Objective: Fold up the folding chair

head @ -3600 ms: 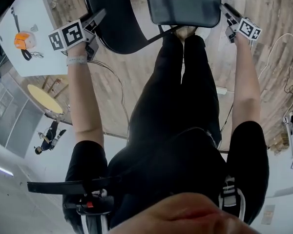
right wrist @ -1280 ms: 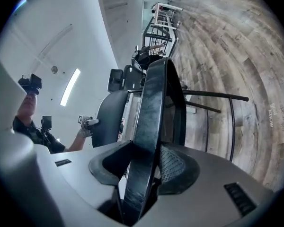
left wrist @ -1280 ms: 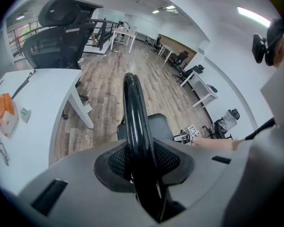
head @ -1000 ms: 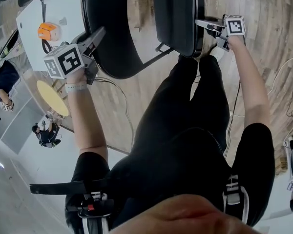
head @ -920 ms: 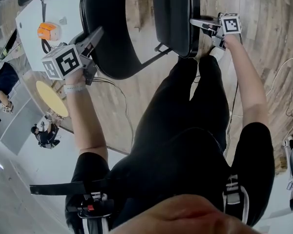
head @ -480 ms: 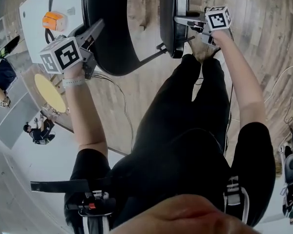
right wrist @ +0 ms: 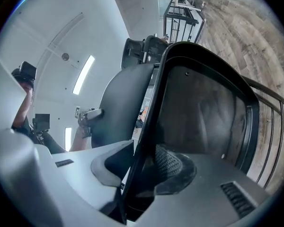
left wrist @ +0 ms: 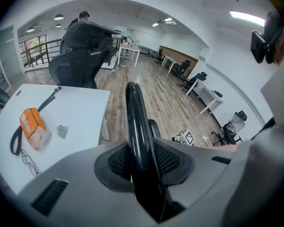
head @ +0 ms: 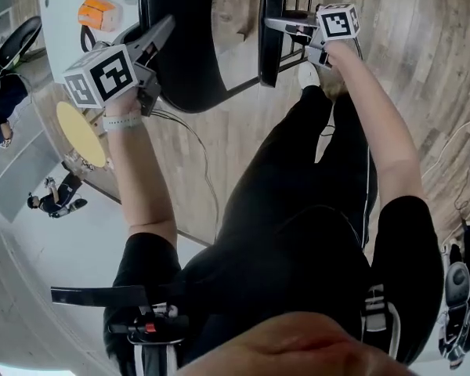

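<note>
The black folding chair stands in front of me. Its curved backrest (head: pixel 180 45) is at the top middle of the head view, and its seat (head: pixel 270 30) is tipped up, edge-on beside it. My left gripper (head: pixel 153 41) is shut on the backrest's rim (left wrist: pixel 137 141), which runs straight between the pads. My right gripper (head: pixel 286 26) is shut on the seat's front edge (right wrist: pixel 142 160); its jaws have just eased slightly apart with the edge still between them. The right gripper view shows the seat's underside (right wrist: pixel 203 112) and the backrest (right wrist: pixel 118 108) close behind it.
A white table (head: pixel 63 6) with an orange case (head: pixel 98 12) stands left of the chair; the case (left wrist: pixel 34 129) and glasses also lie on it in the left gripper view. A cable (head: pixel 192 147) trails over the wooden floor. My legs (head: pixel 313 155) are right behind the chair.
The right gripper has swung left and up with the seat, which went from nearly flat to edge-on by the backrest. The left gripper has kept its hold in place.
</note>
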{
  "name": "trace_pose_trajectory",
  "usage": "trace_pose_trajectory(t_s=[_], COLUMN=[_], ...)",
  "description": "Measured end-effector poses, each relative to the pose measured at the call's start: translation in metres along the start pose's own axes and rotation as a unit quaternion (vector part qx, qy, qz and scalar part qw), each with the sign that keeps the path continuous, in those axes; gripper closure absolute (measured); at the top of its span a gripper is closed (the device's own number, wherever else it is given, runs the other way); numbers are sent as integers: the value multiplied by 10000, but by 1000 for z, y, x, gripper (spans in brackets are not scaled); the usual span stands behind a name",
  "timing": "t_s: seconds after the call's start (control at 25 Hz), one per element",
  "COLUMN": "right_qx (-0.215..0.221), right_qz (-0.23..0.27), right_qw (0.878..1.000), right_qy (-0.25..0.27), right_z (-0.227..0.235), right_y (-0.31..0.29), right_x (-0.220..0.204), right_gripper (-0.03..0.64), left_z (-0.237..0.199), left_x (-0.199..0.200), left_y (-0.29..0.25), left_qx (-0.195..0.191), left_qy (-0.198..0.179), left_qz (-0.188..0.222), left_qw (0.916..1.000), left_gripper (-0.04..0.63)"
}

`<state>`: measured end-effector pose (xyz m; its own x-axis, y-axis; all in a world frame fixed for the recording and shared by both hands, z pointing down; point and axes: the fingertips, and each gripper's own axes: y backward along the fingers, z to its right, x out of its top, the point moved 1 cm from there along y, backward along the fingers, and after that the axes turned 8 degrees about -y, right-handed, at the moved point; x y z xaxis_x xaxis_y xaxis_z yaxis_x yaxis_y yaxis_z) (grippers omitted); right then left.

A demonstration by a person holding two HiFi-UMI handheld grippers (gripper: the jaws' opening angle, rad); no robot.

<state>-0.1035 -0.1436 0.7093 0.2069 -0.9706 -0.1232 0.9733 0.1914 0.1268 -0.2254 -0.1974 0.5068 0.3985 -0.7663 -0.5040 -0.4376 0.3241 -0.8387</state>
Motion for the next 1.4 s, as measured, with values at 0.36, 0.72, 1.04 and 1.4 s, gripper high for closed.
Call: trace_pose_trajectory(t_s=[0.36,0.72,1.04,1.4], right_qx=[-256,-486,-480,-580], right_qz=[-45,28,138,233], right_qw=[9996,9987,9984,9975], right_qy=[-58,-167,-259,-321], right_z=[22,-1,0,13], right_y=[-63,-135,-159,-173], right_x=[0,12,14,15], right_gripper=[482,477,474,472], left_z=[-25,-66,-95,-120], left_x=[-13,-3,-10,-19], left_y=[-3,41,52,45], left_qx=[230,582,735,972], left_qy=[44,110,105,-48], left_qz=[-72,-50,-68,-195], left_qw=[9997,9982,9972,9951], left_gripper=[503,503,495,476])
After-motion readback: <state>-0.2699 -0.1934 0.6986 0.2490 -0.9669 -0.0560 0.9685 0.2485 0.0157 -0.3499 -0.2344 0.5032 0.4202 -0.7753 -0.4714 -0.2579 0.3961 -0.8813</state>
